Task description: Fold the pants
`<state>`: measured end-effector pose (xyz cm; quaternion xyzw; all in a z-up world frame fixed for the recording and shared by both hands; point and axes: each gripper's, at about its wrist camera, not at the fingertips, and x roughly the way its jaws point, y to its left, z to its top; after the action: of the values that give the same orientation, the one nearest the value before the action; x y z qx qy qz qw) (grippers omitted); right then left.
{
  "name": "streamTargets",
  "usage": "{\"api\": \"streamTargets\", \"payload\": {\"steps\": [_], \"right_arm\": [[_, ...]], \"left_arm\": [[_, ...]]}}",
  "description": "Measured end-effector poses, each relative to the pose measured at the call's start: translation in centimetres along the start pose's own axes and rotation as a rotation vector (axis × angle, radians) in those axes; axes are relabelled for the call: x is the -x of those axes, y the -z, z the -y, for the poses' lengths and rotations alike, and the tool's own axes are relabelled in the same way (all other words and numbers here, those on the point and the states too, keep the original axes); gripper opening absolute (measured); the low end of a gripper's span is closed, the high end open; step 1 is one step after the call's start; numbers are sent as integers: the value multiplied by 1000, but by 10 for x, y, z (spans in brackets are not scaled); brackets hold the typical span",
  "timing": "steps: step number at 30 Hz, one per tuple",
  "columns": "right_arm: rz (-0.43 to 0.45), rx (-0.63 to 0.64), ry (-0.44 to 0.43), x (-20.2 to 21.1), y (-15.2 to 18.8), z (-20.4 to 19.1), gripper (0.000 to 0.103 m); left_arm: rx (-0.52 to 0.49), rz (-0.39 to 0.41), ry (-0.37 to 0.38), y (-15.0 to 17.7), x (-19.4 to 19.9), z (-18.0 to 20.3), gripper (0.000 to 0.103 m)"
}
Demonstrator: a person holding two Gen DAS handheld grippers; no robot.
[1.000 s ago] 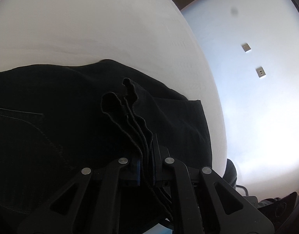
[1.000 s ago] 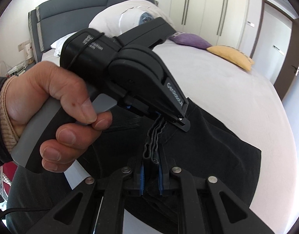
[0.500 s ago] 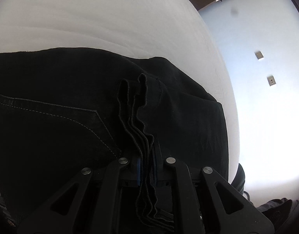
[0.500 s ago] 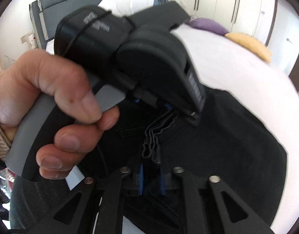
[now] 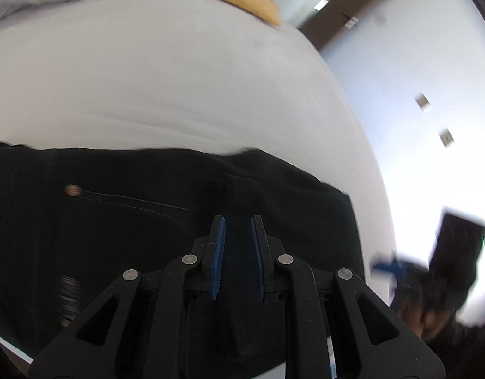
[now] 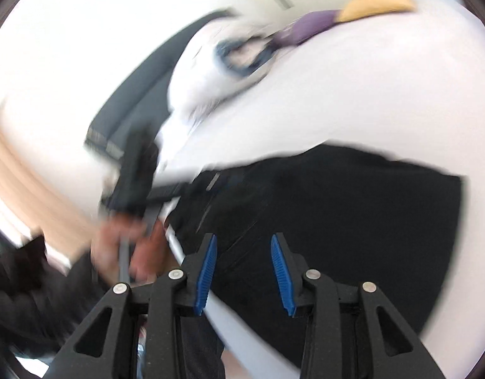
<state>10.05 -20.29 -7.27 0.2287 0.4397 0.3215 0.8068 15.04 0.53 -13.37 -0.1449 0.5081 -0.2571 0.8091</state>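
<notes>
The black pants (image 5: 122,221) lie folded flat on the white bed, near its front edge; they also show in the right wrist view (image 6: 337,208). My left gripper (image 5: 237,221) is open and empty, its blue pads just above the pants. My right gripper (image 6: 244,240) is open and empty, over the pants' near edge. The right gripper in the hand shows blurred at the right of the left wrist view (image 5: 432,278). The left gripper in the hand shows blurred at the left of the right wrist view (image 6: 135,177).
The white bed (image 5: 147,79) stretches away behind the pants. A yellow cushion (image 5: 245,0) and a purple cushion (image 6: 308,25) lie at its far end by a white pillow (image 6: 210,72) and the grey headboard (image 6: 125,104). A brown door (image 5: 346,3) stands in the pale wall.
Both grippers have let go of the bunched pants edges and opened. The pants now lie flat on the bed. The two grippers have moved apart, with motion blur.
</notes>
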Motion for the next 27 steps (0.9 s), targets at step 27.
{"api": "streamTargets", "payload": {"steps": [27], "right_arm": [[-130,-342,-240,12,79,109,35]], "left_arm": [[114,-85,65,72,-31,-14,15]]}}
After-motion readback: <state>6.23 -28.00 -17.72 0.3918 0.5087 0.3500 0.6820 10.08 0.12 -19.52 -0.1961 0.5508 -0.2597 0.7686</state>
